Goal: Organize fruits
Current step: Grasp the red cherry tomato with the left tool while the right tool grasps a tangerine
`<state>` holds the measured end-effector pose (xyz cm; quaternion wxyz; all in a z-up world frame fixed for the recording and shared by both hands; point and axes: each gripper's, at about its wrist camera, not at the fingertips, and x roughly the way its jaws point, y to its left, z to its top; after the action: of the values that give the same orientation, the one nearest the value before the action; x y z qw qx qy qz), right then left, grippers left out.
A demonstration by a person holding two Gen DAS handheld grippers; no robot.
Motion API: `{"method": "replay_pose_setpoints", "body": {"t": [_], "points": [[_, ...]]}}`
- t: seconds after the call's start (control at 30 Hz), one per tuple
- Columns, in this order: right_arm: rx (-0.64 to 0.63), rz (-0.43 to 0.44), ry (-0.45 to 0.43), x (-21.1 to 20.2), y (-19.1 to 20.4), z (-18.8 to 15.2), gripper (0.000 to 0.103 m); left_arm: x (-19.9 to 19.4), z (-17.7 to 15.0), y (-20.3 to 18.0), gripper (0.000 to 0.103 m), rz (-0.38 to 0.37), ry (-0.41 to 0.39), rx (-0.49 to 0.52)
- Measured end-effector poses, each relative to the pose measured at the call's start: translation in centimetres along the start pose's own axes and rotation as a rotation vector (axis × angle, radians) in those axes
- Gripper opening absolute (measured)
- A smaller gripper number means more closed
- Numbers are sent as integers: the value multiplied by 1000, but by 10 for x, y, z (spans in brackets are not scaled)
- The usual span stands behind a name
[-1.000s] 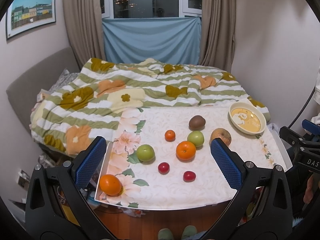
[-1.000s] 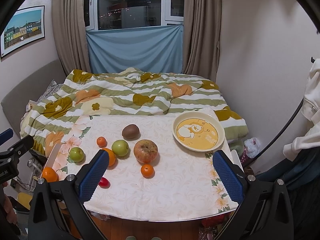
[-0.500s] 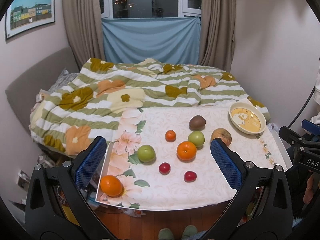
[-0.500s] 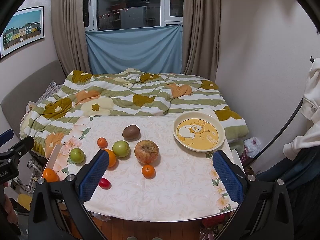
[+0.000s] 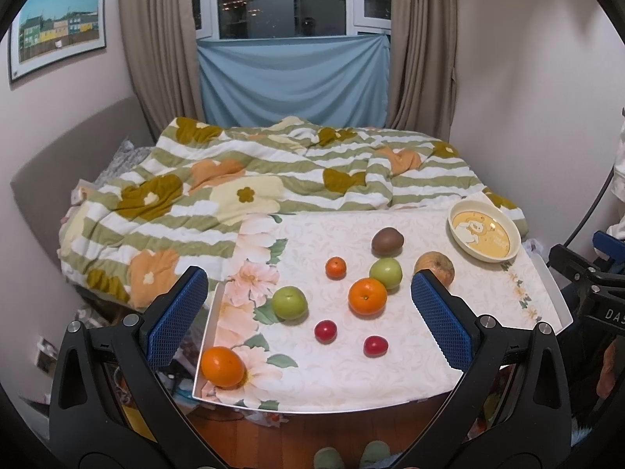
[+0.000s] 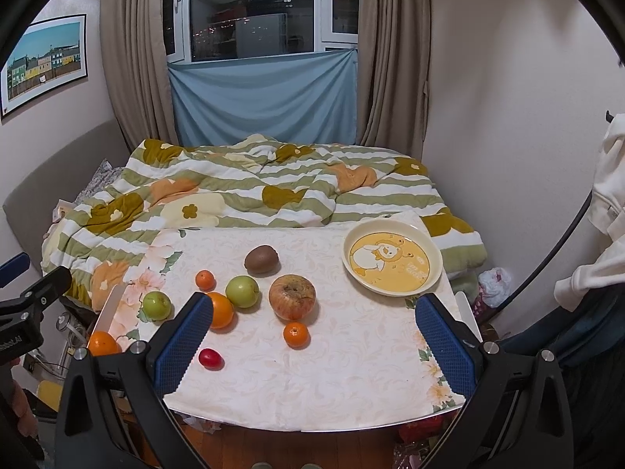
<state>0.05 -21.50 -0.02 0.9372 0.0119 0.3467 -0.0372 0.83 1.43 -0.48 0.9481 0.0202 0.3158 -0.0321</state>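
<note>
Fruits lie scattered on a floral-clothed table (image 6: 351, 391) as the left gripper (image 5: 308, 312) and right gripper (image 6: 312, 336) hover wide open, empty; the red apple (image 6: 292, 296) sits near a yellow plate (image 6: 433, 252).

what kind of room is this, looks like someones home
Most likely a bedroom in a home. A bed with a flowered, striped quilt fills the middle of the room, a curtained window shows city lights at night, and the fruit sits on a small cloth-covered table at the foot of the bed.
</note>
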Motion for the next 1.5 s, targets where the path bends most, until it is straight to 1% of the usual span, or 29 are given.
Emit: {"method": "replay_pose_setpoints", "body": {"t": [0.13, 0.27, 0.33, 0.5, 0.6, 0.67, 0.73, 0.8, 0.87, 1.03, 1.07, 1.13, 1.2, 1.3, 1.33, 1.43, 1.47, 1.5], "points": [[19, -10, 12, -1, -6, -1, 103, 5, 1, 0, 103, -31, 6, 24], [19, -61, 3, 1, -8, -7, 103, 17, -2, -3, 103, -91, 34, 30], [21, -47, 23, 8, -10, -11, 103, 27, -8, -4, 103, -110, 61, 33], [20, -27, 81, 27, -18, -20, 103, 49, -23, -13, 103, -121, 135, 44], [-29, -13, 115, 45, -21, -25, 103, 64, -32, -19, 103, -110, 182, 24], [-71, -7, 145, 61, -23, -28, 103, 74, -37, -25, 103, -87, 207, 9], [-109, 20, 174, 73, -22, -33, 103, 83, -44, -31, 103, -60, 228, 0], [-150, 53, 196, 89, -22, -38, 103, 94, -51, -36, 103, -53, 251, -4], [-181, 90, 215, 104, -24, -44, 103, 107, -59, -41, 103, -51, 278, -12], [-240, 150, 242, 136, -24, -56, 103, 131, -80, -49, 103, -60, 308, -53], [-252, 163, 251, 144, -25, -59, 103, 138, -85, -52, 103, -72, 318, -60], [-263, 190, 265, 156, -26, -63, 103, 145, -91, -56, 103, -73, 326, -59], [-272, 208, 275, 166, -27, -66, 103, 155, -97, -61, 96, -77, 342, -50], [-291, 225, 292, 180, -26, -69, 102, 166, -105, -66, 93, -71, 367, -40], [-297, 232, 298, 184, -25, -70, 98, 169, -108, -67, 91, -70, 373, -39], [-318, 248, 323, 195, -22, -75, 94, 179, -114, -69, 79, -74, 401, -36], [-324, 253, 332, 198, -21, -77, 89, 181, -115, -70, 75, -80, 408, -37], [-328, 259, 343, 201, -21, -79, 87, 184, -117, -71, 69, -85, 415, -38]]}}
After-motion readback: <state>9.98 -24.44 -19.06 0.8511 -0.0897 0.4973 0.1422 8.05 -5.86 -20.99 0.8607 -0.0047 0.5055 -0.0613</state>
